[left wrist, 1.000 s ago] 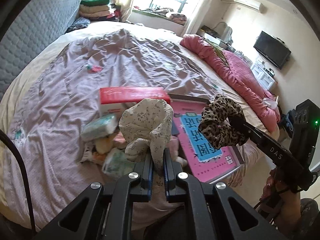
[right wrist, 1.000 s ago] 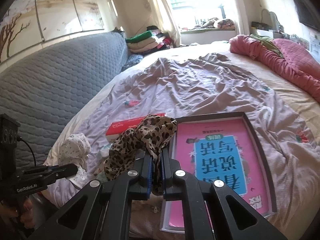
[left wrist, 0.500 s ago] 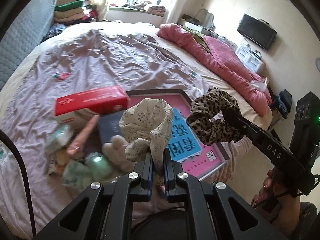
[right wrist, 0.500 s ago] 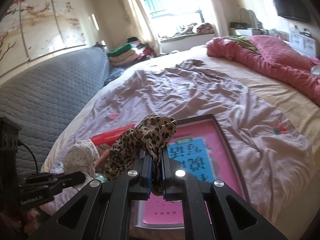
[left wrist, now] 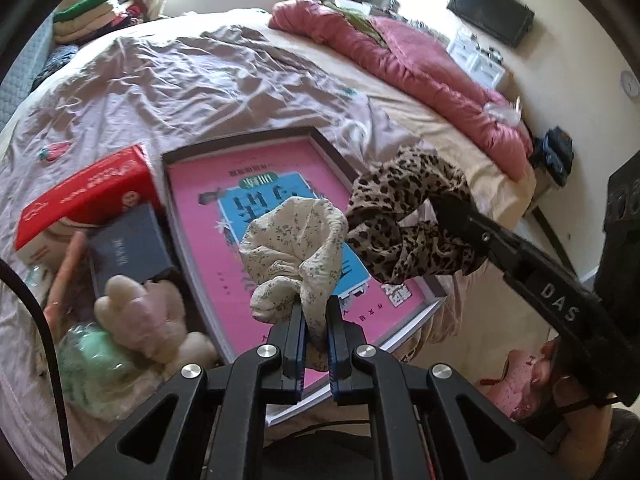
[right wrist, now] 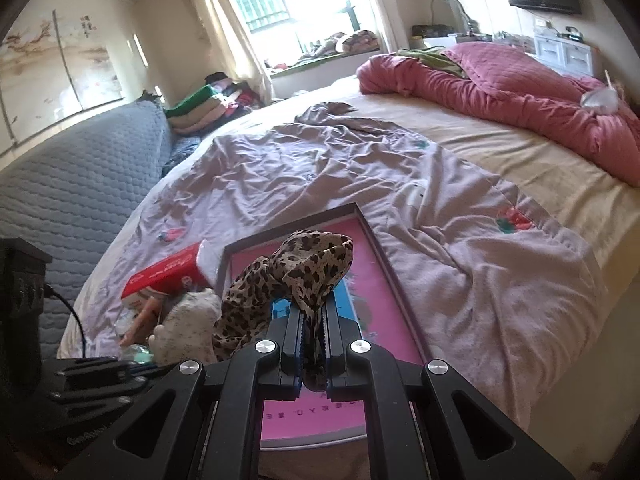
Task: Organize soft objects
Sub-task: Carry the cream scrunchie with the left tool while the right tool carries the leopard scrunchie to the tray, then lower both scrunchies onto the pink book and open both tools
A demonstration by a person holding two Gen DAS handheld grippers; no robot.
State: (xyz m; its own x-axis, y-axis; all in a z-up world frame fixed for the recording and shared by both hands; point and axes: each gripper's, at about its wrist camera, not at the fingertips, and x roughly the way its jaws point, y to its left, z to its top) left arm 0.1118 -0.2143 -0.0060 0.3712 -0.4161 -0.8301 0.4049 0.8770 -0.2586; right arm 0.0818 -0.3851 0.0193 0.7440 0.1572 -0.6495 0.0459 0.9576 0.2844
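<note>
The left gripper [left wrist: 316, 330] is clenched on the floral cloth [left wrist: 296, 248]; the right gripper [right wrist: 312, 344] grasps the leopard cloth [right wrist: 296, 276]. Both hang over the pink box [left wrist: 208, 196], leopard at three o'clock of floral. Best lower each fully before releasing.

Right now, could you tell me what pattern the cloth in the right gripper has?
Leopard print, brown and black; clearest in the right wrist view.

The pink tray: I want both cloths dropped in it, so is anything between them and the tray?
Nothing visible. The floral cloth in the left tongs and the leopard cloth in the right tongs hang over the pink tray, with only air between.
</note>
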